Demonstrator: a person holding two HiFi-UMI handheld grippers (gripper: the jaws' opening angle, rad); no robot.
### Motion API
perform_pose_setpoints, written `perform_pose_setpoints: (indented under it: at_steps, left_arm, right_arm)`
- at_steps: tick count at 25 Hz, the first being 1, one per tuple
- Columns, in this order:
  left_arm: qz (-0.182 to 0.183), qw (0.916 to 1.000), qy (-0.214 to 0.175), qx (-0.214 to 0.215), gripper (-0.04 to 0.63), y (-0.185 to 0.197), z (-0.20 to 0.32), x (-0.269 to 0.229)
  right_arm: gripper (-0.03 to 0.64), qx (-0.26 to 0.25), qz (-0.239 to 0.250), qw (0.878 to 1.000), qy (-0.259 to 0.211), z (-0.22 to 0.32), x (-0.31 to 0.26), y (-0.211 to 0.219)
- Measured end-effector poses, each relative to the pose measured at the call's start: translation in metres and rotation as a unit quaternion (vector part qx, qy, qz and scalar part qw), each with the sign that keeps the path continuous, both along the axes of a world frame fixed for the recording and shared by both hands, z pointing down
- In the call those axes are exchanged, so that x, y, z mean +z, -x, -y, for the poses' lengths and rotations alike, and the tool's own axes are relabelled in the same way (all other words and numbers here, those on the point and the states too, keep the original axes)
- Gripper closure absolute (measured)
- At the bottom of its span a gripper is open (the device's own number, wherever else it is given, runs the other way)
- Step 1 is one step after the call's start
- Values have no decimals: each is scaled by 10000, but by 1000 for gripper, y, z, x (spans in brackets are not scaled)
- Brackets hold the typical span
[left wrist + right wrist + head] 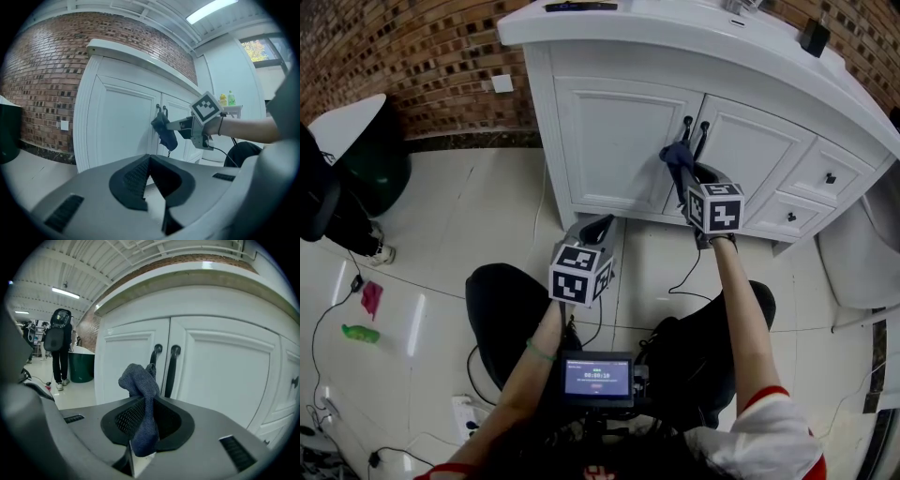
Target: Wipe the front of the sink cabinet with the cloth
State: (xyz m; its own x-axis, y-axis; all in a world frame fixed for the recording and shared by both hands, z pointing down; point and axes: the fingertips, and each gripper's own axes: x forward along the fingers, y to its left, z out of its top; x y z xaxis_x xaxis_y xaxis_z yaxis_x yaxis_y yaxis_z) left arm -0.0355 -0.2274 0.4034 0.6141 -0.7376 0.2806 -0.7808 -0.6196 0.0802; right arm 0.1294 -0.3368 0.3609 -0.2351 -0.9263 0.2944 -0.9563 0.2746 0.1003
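Right gripper view has the right gripper [140, 437] with its fingers pinching a dark blue cloth [140, 390] by its lower end, the loose top flopping forward just short of the 2 black door handles [171, 366] on the white sink cabinet [225, 371]; the left gripper [151, 187] hangs low and well apart, fingers pressed together on nothing; the cloth looks light, soft and limp, so a grip nearer its bunched middle would likely press it flatter against the doors

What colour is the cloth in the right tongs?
The cloth is dark blue-grey, with a fine knit texture; the right gripper view shows it best.
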Motion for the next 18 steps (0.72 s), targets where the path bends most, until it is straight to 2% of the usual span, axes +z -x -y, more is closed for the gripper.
perform_pose_setpoints:
  at_steps: [9, 18]
  left_arm:
    - [34, 9999, 103, -18, 575, 1, 8, 12]
    - [38, 9997, 239, -78, 575, 7, 20, 27]
  right_arm:
    - [554, 185, -163, 9947, 997, 17, 102, -4]
    - [554, 350, -292, 9772, 2074, 20, 214, -1]
